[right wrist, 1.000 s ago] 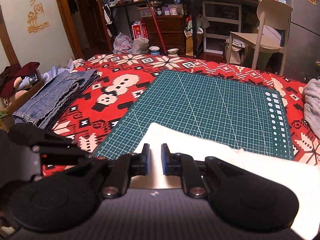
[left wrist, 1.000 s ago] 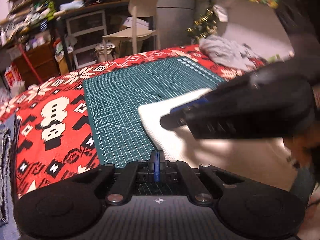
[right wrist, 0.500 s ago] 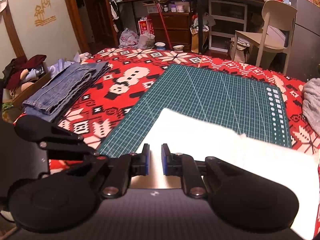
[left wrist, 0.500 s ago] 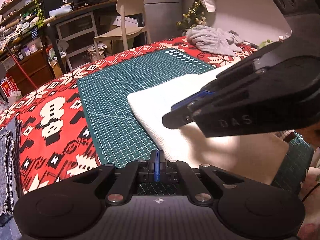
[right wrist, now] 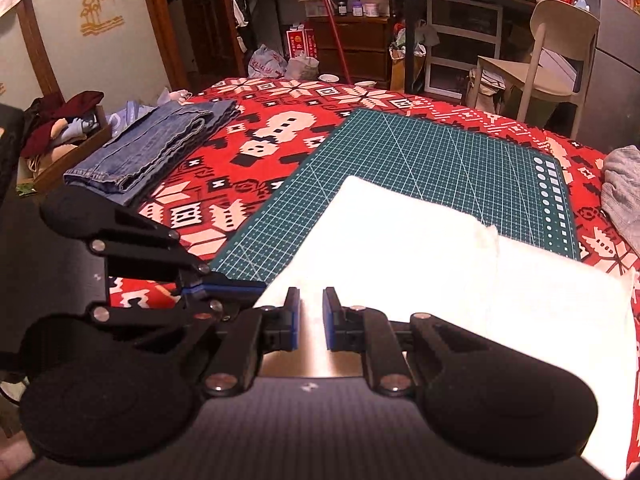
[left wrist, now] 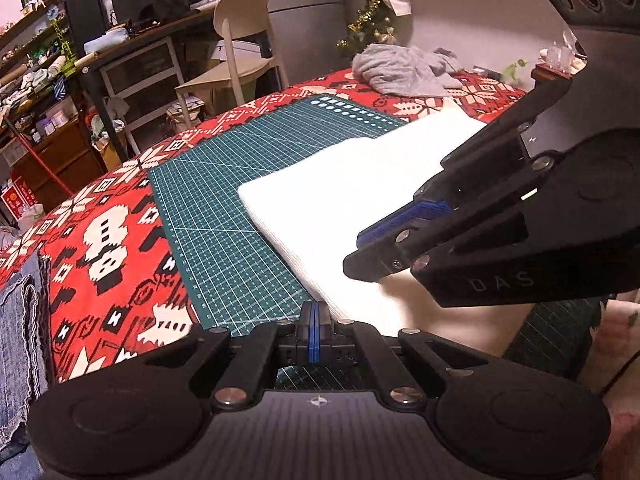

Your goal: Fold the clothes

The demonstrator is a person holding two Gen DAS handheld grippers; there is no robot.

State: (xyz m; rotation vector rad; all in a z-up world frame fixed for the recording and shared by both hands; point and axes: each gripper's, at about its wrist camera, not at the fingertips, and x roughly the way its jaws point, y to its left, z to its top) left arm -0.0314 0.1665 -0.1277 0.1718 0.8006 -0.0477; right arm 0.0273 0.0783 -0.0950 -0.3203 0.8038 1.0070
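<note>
White garment [right wrist: 420, 248] lying folded flat across the green cutting mat [right wrist: 420, 152]; left gripper [left wrist: 315, 334] pressed closed at its near edge, right gripper [right wrist: 311, 318] slightly parted, empty; whether another fold remains is undetermined.

Our left gripper [left wrist: 315, 334] sits low at 6 o'clock in its own view, blue pads [left wrist: 312, 332] pressed flat together, no gap at all. Our right gripper [right wrist: 311, 318] has its jaws parted a little, a slim gap between the blue pads [right wrist: 295, 326]. In the left view it comes in from 3 o'clock, angled toward 9; in the right view our left one pokes in from 9
</note>
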